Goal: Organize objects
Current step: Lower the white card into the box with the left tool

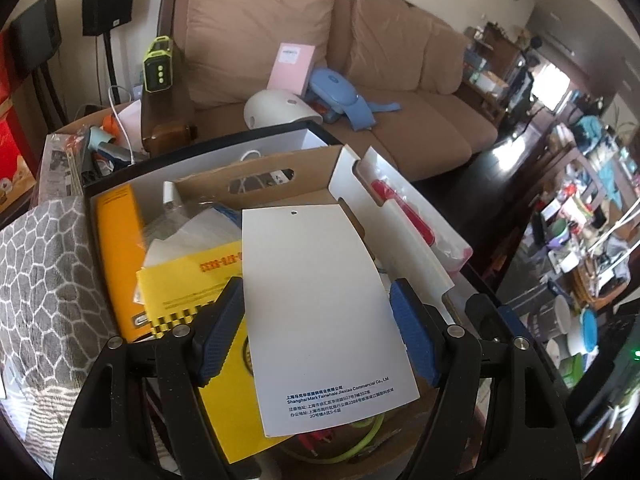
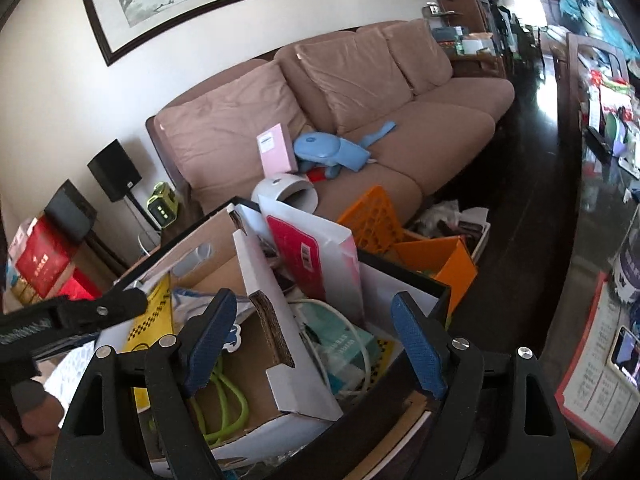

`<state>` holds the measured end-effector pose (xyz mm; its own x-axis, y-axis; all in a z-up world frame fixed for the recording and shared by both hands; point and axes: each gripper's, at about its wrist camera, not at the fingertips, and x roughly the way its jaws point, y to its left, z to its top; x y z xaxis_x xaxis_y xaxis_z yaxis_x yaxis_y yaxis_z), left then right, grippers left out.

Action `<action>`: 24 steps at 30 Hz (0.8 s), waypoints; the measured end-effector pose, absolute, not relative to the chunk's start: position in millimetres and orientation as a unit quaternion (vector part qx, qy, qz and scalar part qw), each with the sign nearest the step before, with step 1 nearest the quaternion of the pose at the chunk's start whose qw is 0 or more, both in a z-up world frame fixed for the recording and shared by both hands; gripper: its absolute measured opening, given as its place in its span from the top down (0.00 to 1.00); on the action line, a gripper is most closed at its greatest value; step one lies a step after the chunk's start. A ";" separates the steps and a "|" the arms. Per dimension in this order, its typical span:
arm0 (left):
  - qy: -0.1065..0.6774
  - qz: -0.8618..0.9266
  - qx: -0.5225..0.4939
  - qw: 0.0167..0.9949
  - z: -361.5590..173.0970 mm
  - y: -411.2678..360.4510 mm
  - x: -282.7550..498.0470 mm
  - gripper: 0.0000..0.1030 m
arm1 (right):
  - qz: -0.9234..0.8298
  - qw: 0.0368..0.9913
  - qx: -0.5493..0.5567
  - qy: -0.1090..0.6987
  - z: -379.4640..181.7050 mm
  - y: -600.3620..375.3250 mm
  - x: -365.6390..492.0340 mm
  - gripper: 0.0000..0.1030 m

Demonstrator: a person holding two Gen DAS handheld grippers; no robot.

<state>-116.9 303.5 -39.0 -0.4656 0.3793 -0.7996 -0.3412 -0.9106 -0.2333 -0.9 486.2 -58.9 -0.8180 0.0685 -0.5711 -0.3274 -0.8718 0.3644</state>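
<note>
While the left gripper (image 1: 318, 334) points down into the crowded black-rimmed box (image 1: 224, 140), its blue fingers (image 1: 219, 332) close on the two long edges of a white printed card (image 1: 320, 312), held above a yellow booklet (image 1: 192, 280) and an orange-yellow book (image 1: 118, 248). Behind the card stands a cardboard carton (image 1: 256, 184) with a handle slot; a red-and-white packet (image 1: 404, 216) lies at its right. From the right wrist view, the right gripper (image 2: 318, 340) has its fingers (image 2: 416, 344) spread wide and empty over the same carton (image 2: 276, 320), which contains a green cable (image 2: 224, 404). A brown sofa (image 2: 400, 136) lies behind, with an orange crate (image 2: 376, 220) near it.
</note>
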 end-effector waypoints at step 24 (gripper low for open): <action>-0.005 0.844 -0.502 0.189 -60.2 328.8 -133.8 0.30 | 0.938 0.077 -0.277 0.195 -52.0 465.5 -6.0 0.21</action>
<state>-133.8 328.8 -60.2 -0.4251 0.3232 -0.8455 -0.3141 -0.9287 -0.1970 -6.0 465.5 -52.0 -0.8350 0.0358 -0.5491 -0.2516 -0.9123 0.3232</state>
